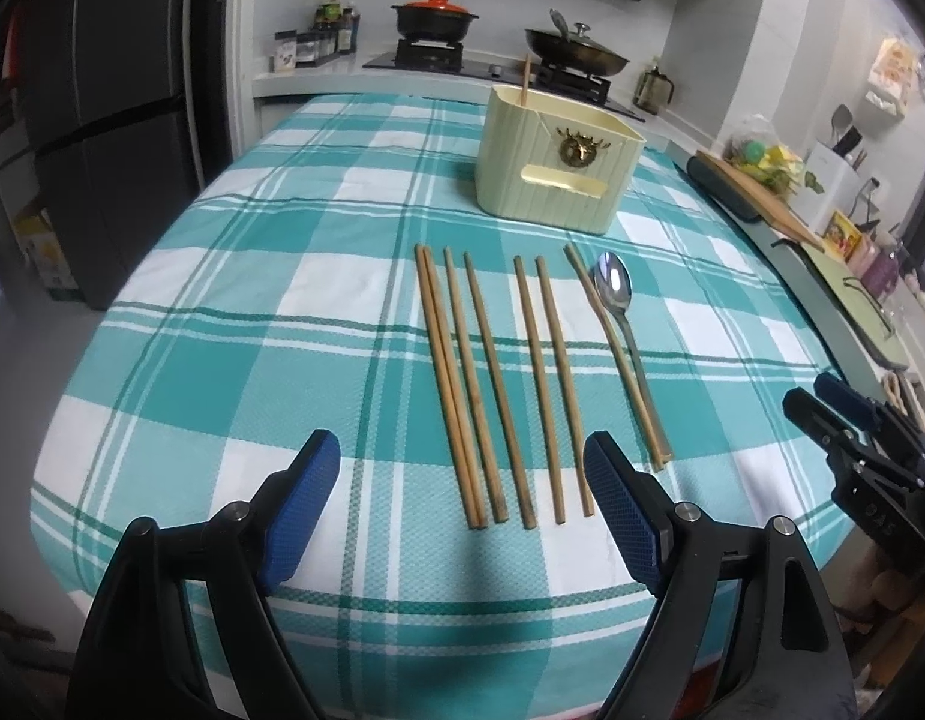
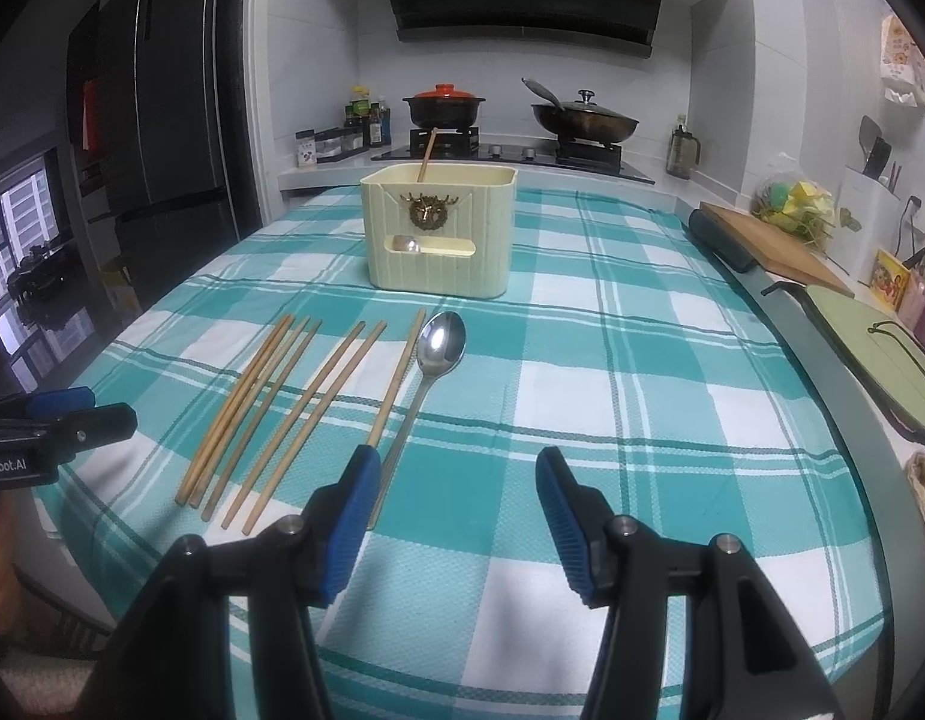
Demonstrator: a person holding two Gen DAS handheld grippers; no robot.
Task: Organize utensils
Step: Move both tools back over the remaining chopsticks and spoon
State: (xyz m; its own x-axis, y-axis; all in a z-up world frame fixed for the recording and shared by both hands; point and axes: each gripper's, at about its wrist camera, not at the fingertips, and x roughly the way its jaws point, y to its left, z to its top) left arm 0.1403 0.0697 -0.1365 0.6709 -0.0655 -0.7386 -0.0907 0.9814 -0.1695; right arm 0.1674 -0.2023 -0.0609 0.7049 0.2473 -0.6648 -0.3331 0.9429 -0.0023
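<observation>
Several wooden chopsticks (image 1: pixel 492 384) lie side by side on the teal checkered cloth (image 1: pixel 252 276), with a metal spoon (image 1: pixel 612 291) and one more chopstick (image 1: pixel 612 348) to their right. Behind them stands a cream holder box (image 1: pixel 558 171) with a single chopstick (image 1: pixel 525 81) upright in it. My left gripper (image 1: pixel 462 441) is open, its blue pads (image 1: pixel 306 504) standing either side of the chopsticks' near ends without pressing them. My right gripper (image 2: pixel 458 456) is open and holds nothing, just right of the spoon (image 2: pixel 441 342) handle's near end. The box (image 2: pixel 438 234) shows a spoon bowl (image 2: pixel 408 246) through its slot.
A stove behind the table carries a pot with an orange lid (image 2: pixel 441 105) and a lidded wok (image 2: pixel 582 120). A cutting board (image 2: pixel 774 246) and a tray (image 2: pixel 870 348) run along the right counter. A dark fridge (image 1: pixel 120 120) stands at the left. The cloth's front edge is near both grippers.
</observation>
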